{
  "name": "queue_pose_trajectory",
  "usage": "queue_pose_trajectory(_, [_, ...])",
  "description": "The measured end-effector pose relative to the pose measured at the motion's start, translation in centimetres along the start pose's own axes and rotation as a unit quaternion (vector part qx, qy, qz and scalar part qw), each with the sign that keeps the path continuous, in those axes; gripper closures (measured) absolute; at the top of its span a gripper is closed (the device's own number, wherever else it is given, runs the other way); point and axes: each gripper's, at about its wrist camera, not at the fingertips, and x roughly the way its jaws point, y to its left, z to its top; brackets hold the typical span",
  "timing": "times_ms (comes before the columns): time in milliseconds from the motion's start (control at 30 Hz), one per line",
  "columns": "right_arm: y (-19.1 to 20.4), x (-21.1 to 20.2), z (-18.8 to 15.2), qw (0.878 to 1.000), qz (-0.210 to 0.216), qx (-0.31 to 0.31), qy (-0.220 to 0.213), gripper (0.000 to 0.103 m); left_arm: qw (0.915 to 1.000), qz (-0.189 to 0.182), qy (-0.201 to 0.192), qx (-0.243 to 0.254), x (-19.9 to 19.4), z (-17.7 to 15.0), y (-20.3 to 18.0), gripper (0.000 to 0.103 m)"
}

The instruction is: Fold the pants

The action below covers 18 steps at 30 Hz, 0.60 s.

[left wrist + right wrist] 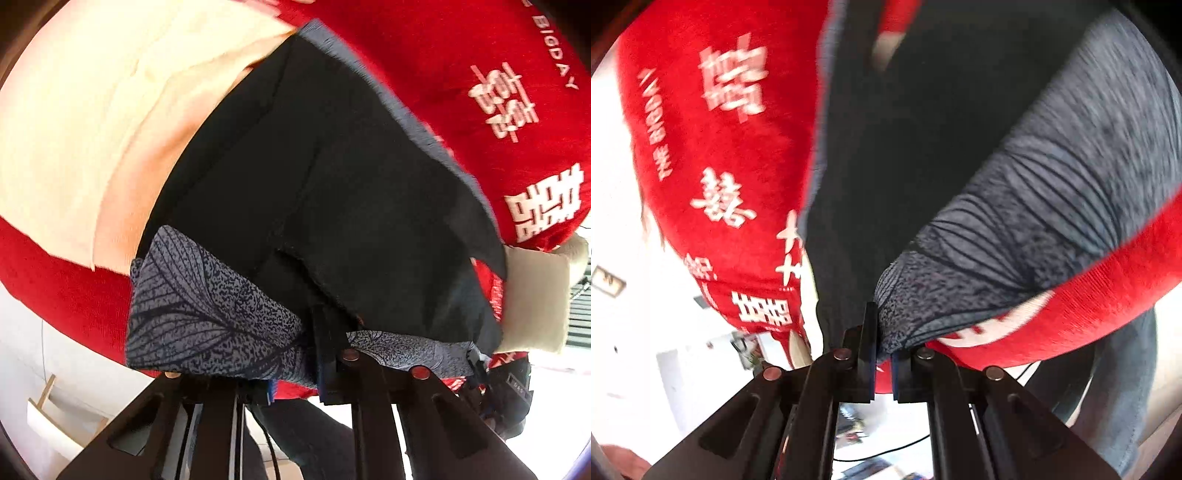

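The pants point(314, 177) fill most of what either claw sees: dark fabric hanging up off any surface, held in the air in front of the person's red sweater point(498, 92) with its white lettering. A cream panel point(74, 129) shows on the sweater beside the cloth on the left-hand view. The blue-grey leaf-printed side of the pants turns outward along the lower edge, bunched where it is gripped. The left claw point(328, 354) is pinched tight on that printed hem, its jaws together with cloth between them. The right claw point(882, 347) has its jaws drawn in narrow, a slim gap showing lower down, with a gathered corner of the printed fabric caught at the tips. A white glove cuff point(535, 295) sits at the far edge, beside the pants.
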Motion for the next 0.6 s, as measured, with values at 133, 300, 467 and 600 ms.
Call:
queue_pose_trajectory(133, [4.7, -1.2, 1.8, 0.998, -0.013, -0.063, 0.006, 0.097, 0.9997, -0.018, -0.013, 0.01, -2.1, 1.3, -1.7, 0.087])
queue_pose_trajectory(300, [9.1, -1.1, 5.4, 0.994, -0.018, -0.107, 0.02, 0.097, 0.9983, -0.037, -0.039, 0.023, -4.4, 5.4, -4.2, 0.087])
queue_pose_trajectory(467, [12.4, 1.4, 11.0, 0.989, -0.024, -0.14, 0.053, 0.097, 0.997, -0.04, -0.062, 0.024, -3.8, 11.3, -7.0, 0.087])
queue_pose_trajectory(600, [14.2, 5.8, 17.1, 0.985, -0.028, -0.144, 0.095, 0.097, 0.9971, -0.017, -0.072, 0.017, -1.0, 17.1, -8.2, 0.087])
